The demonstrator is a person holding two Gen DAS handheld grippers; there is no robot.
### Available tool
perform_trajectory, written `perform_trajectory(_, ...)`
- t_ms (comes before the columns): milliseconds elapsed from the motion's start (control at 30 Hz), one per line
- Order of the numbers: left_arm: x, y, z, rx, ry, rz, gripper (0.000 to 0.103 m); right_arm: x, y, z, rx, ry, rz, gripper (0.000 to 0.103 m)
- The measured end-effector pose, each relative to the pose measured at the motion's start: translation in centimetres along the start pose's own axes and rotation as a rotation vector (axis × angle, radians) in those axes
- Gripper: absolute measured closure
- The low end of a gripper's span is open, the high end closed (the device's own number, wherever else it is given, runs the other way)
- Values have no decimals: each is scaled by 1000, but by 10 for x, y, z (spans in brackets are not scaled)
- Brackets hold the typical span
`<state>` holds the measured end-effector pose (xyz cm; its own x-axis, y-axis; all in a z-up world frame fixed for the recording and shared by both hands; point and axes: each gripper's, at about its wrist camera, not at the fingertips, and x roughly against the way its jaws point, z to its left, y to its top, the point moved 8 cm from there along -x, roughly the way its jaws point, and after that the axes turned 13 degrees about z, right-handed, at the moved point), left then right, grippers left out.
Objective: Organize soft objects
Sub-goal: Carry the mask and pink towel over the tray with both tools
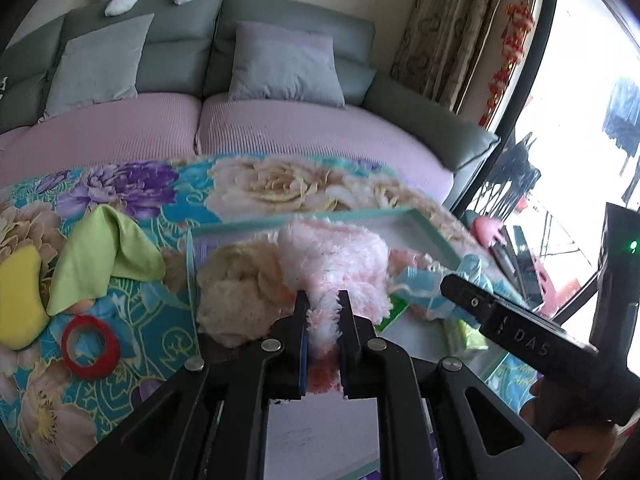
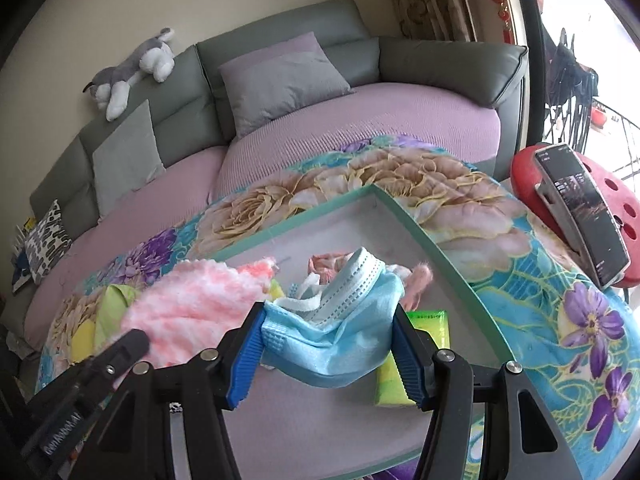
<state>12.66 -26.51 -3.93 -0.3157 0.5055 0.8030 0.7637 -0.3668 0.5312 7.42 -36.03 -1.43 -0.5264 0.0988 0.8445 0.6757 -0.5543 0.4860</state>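
Observation:
In the left wrist view my left gripper (image 1: 323, 316) is shut on a pink fluffy cloth (image 1: 336, 256), which hangs over the near left part of a white tray with a teal rim (image 1: 424, 220). The right wrist view shows my right gripper (image 2: 326, 320) shut on a crumpled blue face mask (image 2: 332, 336), held above the tray (image 2: 420, 232) between the blue pads. The pink cloth (image 2: 192, 300) lies just left of the mask. A green tissue pack (image 2: 424, 324) and a small pink item (image 2: 416, 280) rest in the tray.
On the floral blanket (image 1: 132, 200) left of the tray lie a green cloth (image 1: 104, 256), a yellow soft piece (image 1: 20, 296), a red tape ring (image 1: 90, 346) and a beige fluffy item (image 1: 236, 296). A phone (image 2: 580, 208) leans on a red stool at right. Behind stands a sofa (image 1: 280, 132).

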Motion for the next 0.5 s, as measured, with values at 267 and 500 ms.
perform_trajectory(267, -20, -9, 0, -5, 15, 72, 90, -18, -7, -1, 0, -13, 66, 40)
perform_trajectory(500, -17, -8, -4, -19, -11, 80, 85, -18, -7, -3, 0, -37, 78, 37)
